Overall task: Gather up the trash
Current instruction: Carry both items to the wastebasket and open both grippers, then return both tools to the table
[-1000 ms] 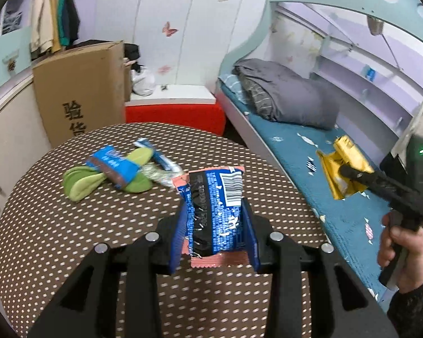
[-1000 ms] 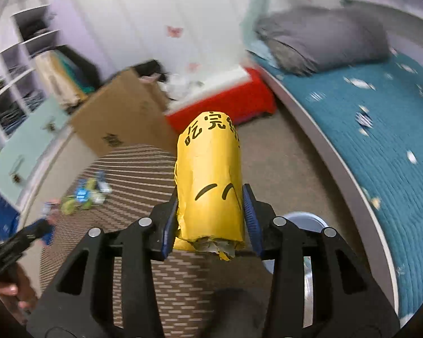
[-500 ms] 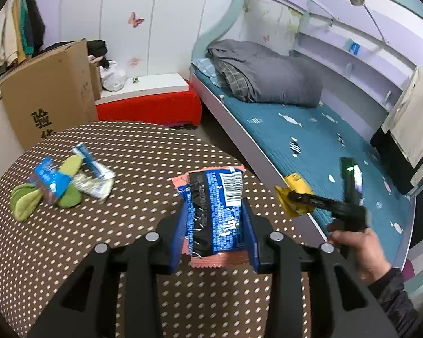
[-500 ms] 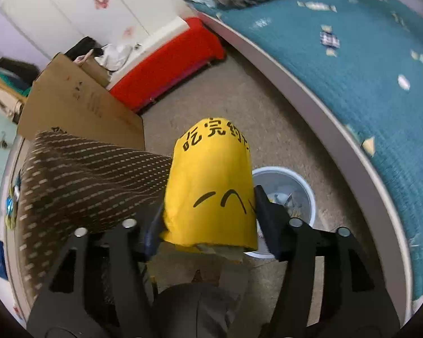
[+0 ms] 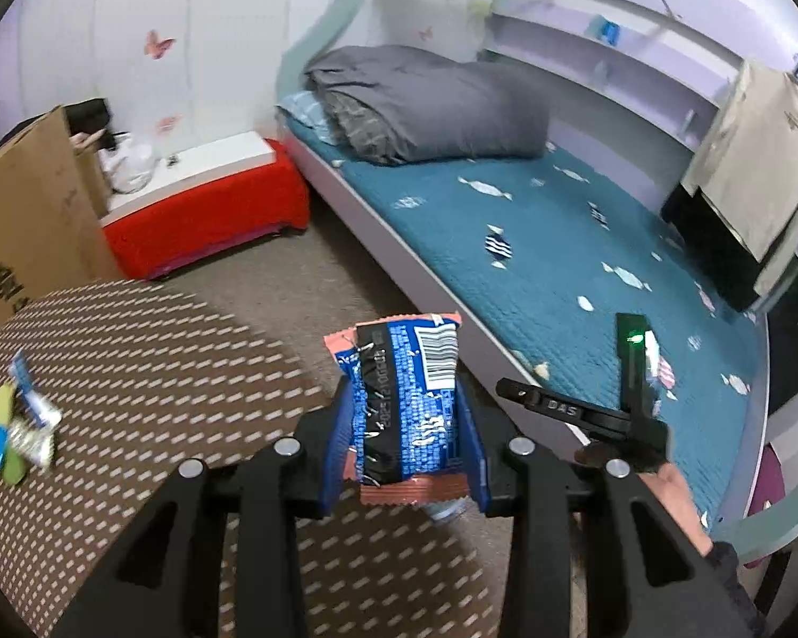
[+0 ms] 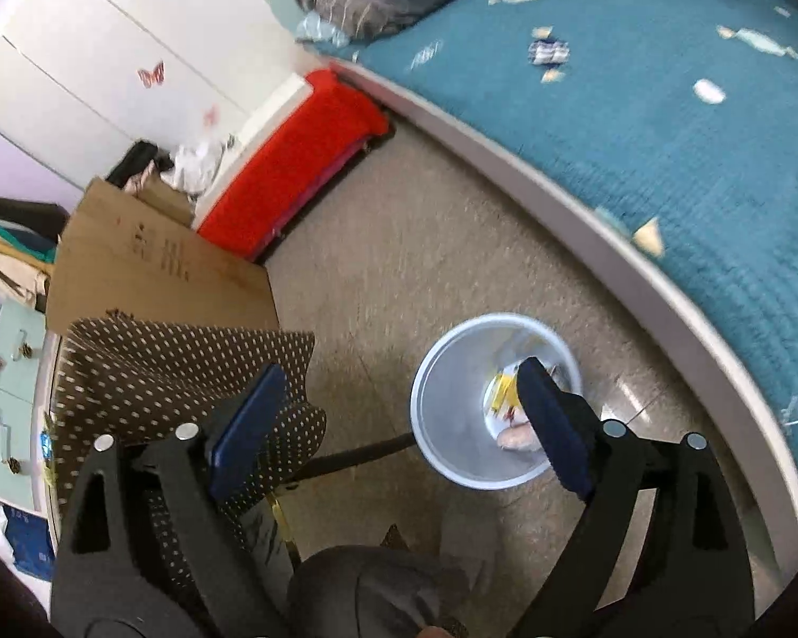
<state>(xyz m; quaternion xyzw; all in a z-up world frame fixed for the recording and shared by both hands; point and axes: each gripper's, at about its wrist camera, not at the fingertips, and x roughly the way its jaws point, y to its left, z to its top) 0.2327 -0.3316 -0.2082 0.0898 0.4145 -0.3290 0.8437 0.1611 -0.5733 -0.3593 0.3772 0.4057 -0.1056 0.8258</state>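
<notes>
My left gripper (image 5: 407, 441) clamps a blue snack wrapper (image 5: 407, 399) between its pads, upright, with the barcode end pointing away from me. Beyond and below its fingertips lies the edge of the round dotted table (image 5: 149, 372); more wrappers (image 5: 10, 425) lie on that table, far to the gripper's left. My right gripper (image 6: 393, 420) has its jaws opening, now wide, with nothing between them. Just beyond its right finger (image 6: 553, 420) and below it stands the white trash bin (image 6: 441, 372) on the floor, with yellow and other scraps visible at its bottom.

The step in hand, as I judge it, is carrying the blue wrapper to the bin. To do it well, I should bring the left gripper over the table edge until the bin's mouth sits directly under the wrapper, tilt the fingers downward, and part them only then. A light wrapper may drift, so I release low and keep the right gripper clear of the opening.
</notes>
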